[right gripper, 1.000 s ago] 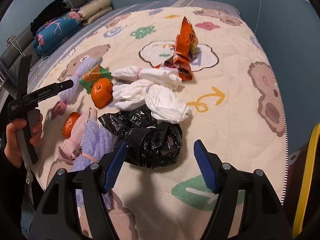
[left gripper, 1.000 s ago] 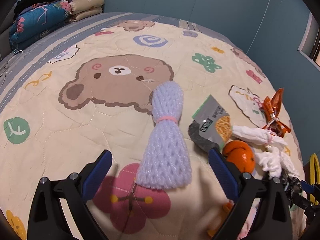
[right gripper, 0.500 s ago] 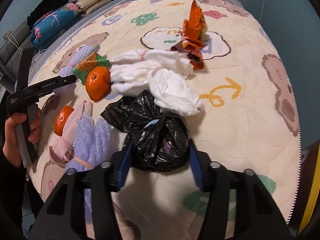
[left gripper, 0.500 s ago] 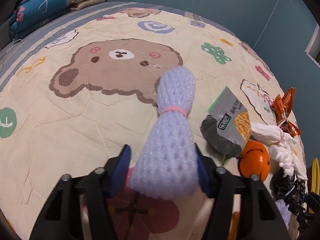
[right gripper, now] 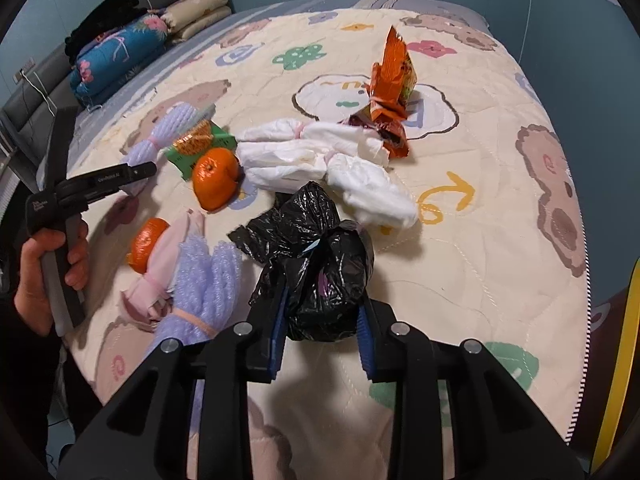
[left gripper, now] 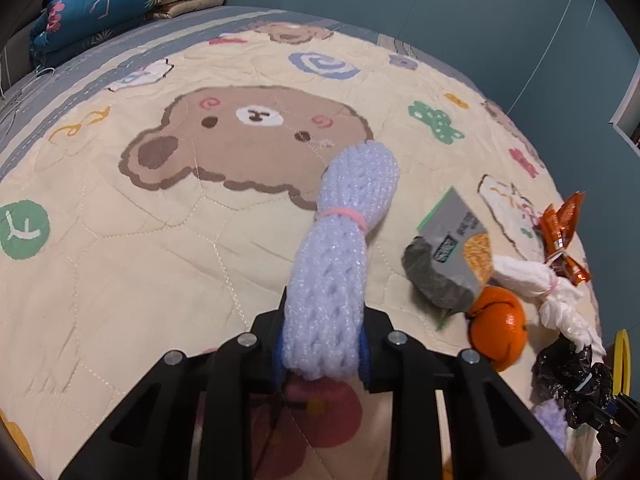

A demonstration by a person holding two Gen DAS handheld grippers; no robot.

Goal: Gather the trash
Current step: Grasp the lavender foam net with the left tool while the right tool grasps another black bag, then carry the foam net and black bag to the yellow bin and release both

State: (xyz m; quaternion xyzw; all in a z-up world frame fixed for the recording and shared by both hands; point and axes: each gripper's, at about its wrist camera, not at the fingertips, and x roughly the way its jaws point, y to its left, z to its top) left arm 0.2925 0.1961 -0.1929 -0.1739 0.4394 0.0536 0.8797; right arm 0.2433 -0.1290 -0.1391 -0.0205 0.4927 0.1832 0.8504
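Note:
My left gripper (left gripper: 322,354) is shut on the near end of a lilac foam net bundle (left gripper: 340,248) tied with a pink band; the bundle stretches away over the bed quilt (left gripper: 140,260). My right gripper (right gripper: 322,338) is shut on a crumpled black plastic bag (right gripper: 320,264) lying on the quilt. In the right wrist view the left gripper (right gripper: 132,174) shows at the left, held by a hand, with the same bundle (right gripper: 168,132) in it.
Other trash lies on the quilt: white tissue bundles (right gripper: 320,160), an orange snack wrapper (right gripper: 390,92), a green snack packet (right gripper: 200,144), two oranges (right gripper: 214,178), a pink cloth (right gripper: 168,264), a second lilac net (right gripper: 204,292). Folded bedding (right gripper: 120,56) is stacked at the far left.
Both grippers went from wide open to shut: the left closed on the lilac net bundle, the right moved forward and closed on the black bag.

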